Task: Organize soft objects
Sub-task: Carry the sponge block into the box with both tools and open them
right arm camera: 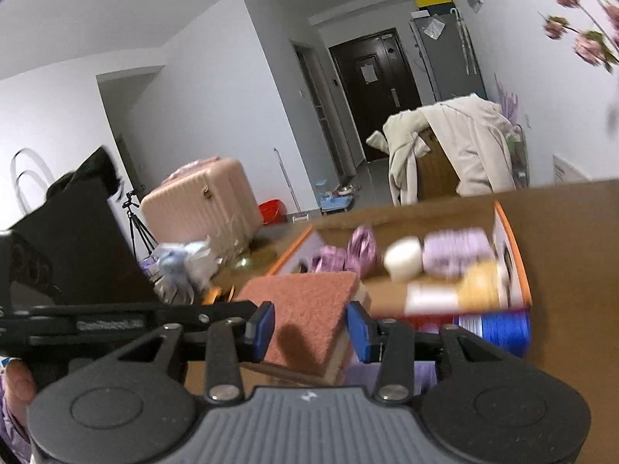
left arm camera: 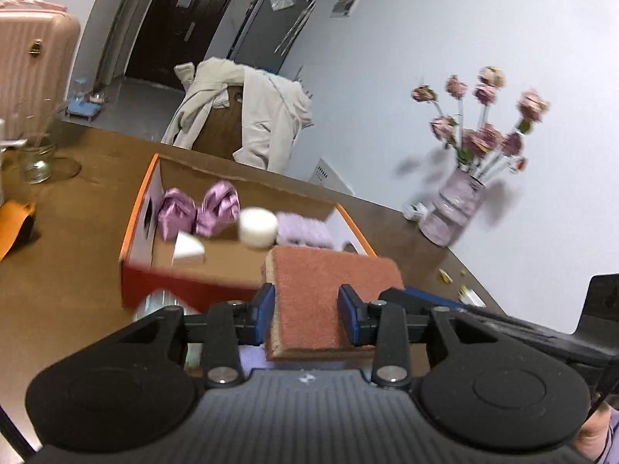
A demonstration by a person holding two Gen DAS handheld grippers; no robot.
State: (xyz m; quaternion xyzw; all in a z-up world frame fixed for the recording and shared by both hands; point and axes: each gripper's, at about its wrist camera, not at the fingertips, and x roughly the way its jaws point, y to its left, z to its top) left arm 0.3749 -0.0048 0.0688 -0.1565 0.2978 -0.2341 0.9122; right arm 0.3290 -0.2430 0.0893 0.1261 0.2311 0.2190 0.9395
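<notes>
Left gripper: blue fingers closed partway on a reddish scouring sponge, pads touching both its sides. Right gripper: fingers set against the sides of the same sponge, pale foam layer visible under the rough top; firm clamp or light contact, cannot tell. Sponge held above the brown table, just at the near wall of the orange cardboard box.

Inside the box, along the far wall: shiny purple bow, white round puff, lilac fuzzy item. Near the left wall, a small white wedge. In the right wrist view, also a yellow soft item at the right wall.

By the table's far right edge, a vase with pink flowers; at the left edge, a glass jar.
</notes>
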